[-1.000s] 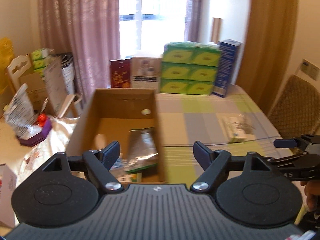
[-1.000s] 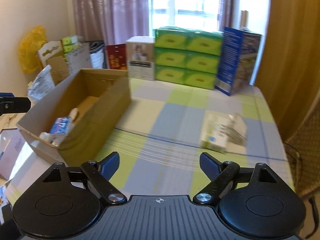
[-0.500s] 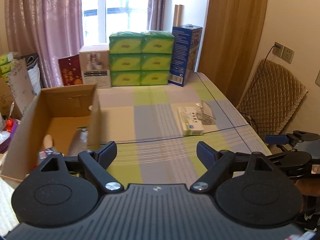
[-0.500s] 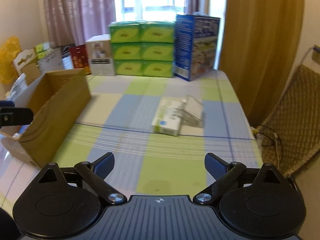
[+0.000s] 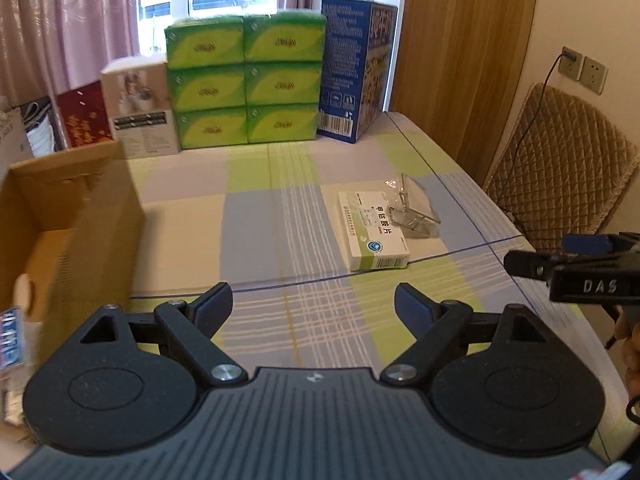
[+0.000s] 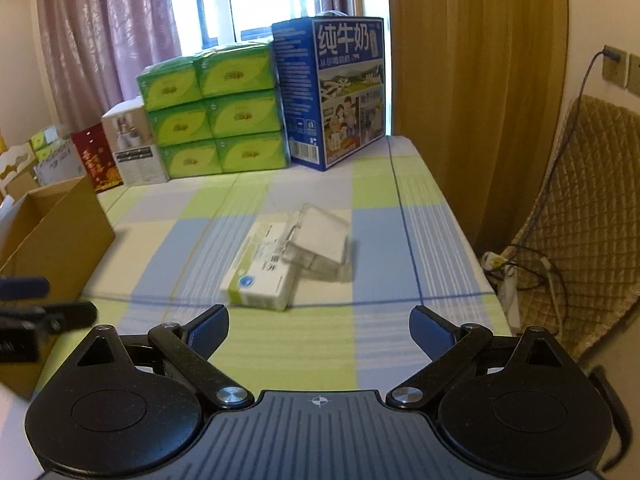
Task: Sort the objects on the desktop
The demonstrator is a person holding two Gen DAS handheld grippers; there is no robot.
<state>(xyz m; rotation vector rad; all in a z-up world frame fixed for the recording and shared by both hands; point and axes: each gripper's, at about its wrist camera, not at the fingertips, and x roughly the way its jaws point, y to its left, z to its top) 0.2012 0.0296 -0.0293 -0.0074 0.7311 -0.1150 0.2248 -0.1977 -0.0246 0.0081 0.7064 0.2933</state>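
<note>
Left wrist view. The left tongs (image 5: 313,300) are hovering wide open above the checked tabletop (image 5: 256,216), holding nothing and touching nothing. The white medicine box (image 5: 371,232) is lying flat at about 1 o'clock from the tongs, well apart from them. A clear plastic case (image 5: 416,210) is resting against the box's right edge, seemingly overlapping it. The cardboard box (image 5: 68,216) is standing open at 10 o'clock; something blue-labelled is showing inside at the frame edge, too blurred to identify. The right tongs (image 5: 532,264) are entering at 3 o'clock, seen side-on.

Right wrist view. The right tongs (image 6: 319,326) are gaping wide, empty, clear of the surface. The medicine box (image 6: 262,268) is sitting near 12 o'clock, slightly left of centre, with the clear case (image 6: 320,246) leaning on its far right corner. The carton (image 6: 56,232) is at 9 o'clock. This frame is motion-blurred.

Judgement: the step in hand looks like the approach to the two remaining loose items. To do it well, whichever tongs are going in should be separating the pair first. Taking the clear case off the top is looking safest. Then the box should be straddled across its short width, with the jaws lowered level before squeezing. The case looks slick and light, so a skewed grip risks flipping it.
</note>
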